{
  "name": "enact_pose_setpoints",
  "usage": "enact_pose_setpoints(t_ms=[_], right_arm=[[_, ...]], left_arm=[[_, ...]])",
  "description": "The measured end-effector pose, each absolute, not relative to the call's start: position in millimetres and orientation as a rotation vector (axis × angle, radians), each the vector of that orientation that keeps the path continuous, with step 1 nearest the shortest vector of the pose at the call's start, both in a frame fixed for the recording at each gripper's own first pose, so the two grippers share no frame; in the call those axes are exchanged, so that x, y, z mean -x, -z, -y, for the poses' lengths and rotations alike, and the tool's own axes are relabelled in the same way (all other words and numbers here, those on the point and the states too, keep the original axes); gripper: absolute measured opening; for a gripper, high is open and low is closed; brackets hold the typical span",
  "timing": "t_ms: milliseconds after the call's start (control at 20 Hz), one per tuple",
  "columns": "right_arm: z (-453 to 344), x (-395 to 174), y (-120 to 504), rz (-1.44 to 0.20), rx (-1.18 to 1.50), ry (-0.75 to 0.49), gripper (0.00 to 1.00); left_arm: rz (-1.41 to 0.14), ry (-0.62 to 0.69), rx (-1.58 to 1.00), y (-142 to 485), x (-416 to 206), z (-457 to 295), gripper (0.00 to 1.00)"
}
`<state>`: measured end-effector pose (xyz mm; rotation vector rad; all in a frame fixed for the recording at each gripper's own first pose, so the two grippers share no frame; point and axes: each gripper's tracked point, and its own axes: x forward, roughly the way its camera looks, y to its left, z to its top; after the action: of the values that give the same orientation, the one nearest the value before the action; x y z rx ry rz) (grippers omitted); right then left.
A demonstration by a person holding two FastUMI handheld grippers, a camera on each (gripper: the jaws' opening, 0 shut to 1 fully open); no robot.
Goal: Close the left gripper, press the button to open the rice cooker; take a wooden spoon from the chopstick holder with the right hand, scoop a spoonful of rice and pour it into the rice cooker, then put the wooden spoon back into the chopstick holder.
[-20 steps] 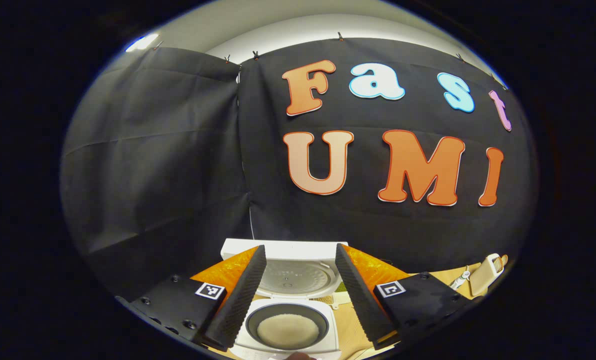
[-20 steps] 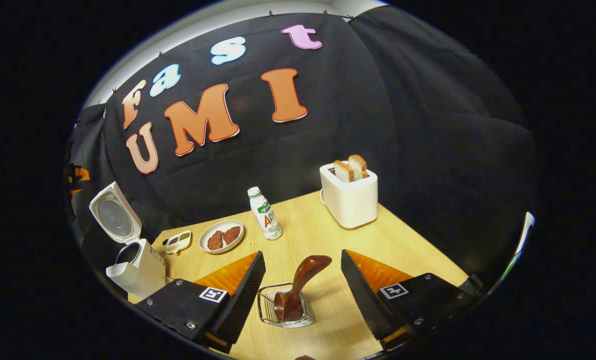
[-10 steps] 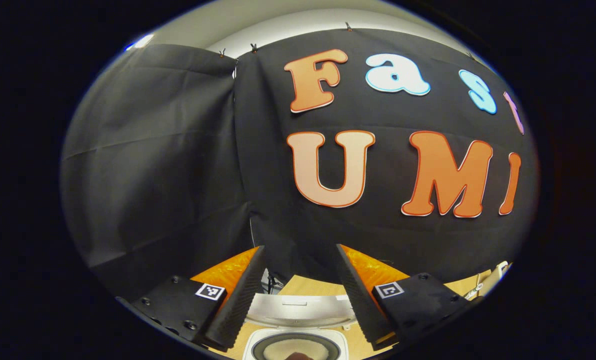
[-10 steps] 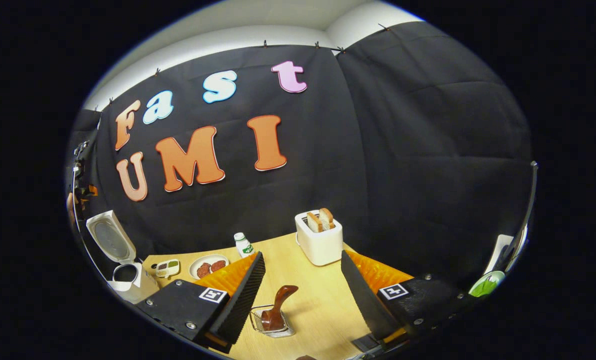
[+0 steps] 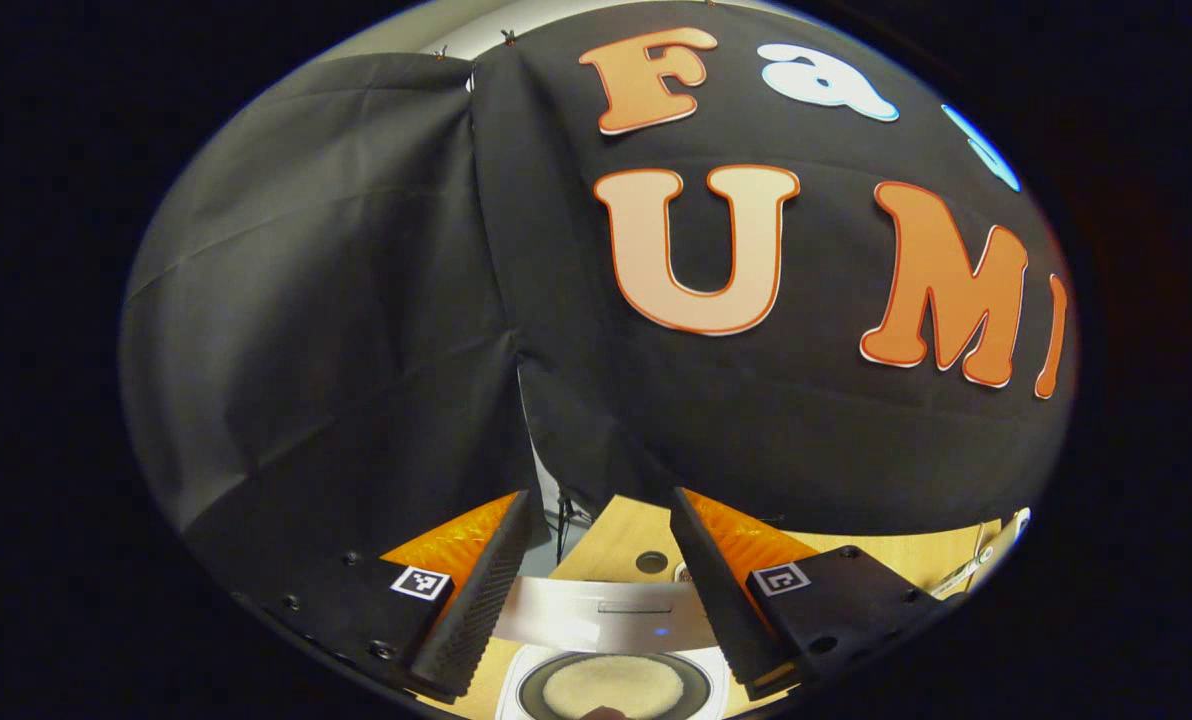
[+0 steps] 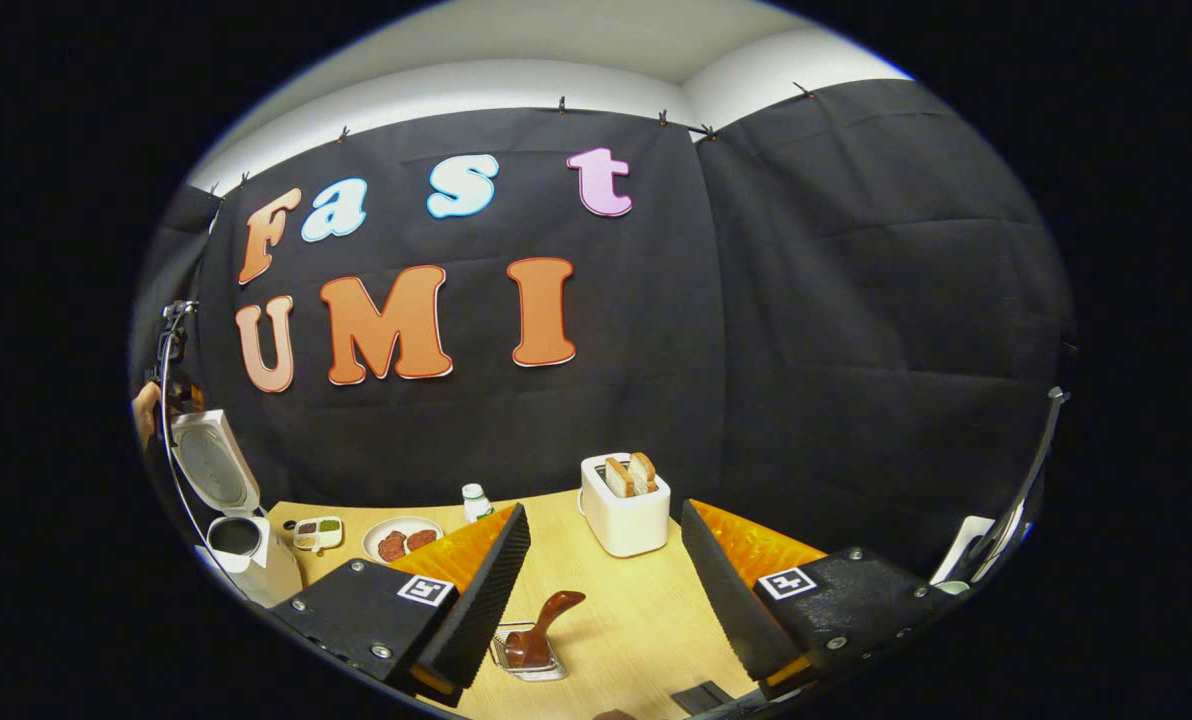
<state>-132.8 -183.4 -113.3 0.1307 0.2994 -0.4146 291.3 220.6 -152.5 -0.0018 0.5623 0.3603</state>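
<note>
My right gripper (image 6: 604,590), fingers apart, hovers above the brown wooden spoon (image 6: 541,630) standing in the wire chopstick holder (image 6: 526,660); my left gripper (image 5: 596,590), fingers also apart, hangs over the open white rice cooker (image 5: 611,685).

The left tongs (image 5: 596,590) stand open above the rice cooker (image 5: 611,640); its lid is up. Rice (image 5: 611,688) lies in the pot; the table (image 5: 616,535) shows behind.

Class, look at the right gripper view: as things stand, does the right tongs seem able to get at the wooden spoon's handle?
Probably yes. The right tongs are open, and the wooden spoon stands in the chopstick holder on the table, its handle leaning up free, with nothing in between.
</note>
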Motion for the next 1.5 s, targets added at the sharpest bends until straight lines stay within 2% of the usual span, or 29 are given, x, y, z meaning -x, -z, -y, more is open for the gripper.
enact_pose_setpoints(t_ms=[150,200,250,800,1500], right_arm=[[177,126,110,-0.288,-0.119,0.378,0.95],[175,125,109,-0.285,-0.122,0.367,0.95],[174,125,110,-0.285,-0.124,0.357,0.95],[183,117,123,-0.284,-0.144,0.286,0.95],[150,99,157,-0.333,-0.156,0.16,0.95]], left_arm=[[-0.578,-0.347,-0.004,152,-288,-218,0.92],[-0.593,-0.336,-0.002,153,-285,-216,0.95],[-0.618,-0.318,0.019,156,-279,-210,0.92],[-0.886,-0.196,0.216,201,-162,-150,0.92],[-1.147,-0.223,0.077,297,-92,-129,0.94]])
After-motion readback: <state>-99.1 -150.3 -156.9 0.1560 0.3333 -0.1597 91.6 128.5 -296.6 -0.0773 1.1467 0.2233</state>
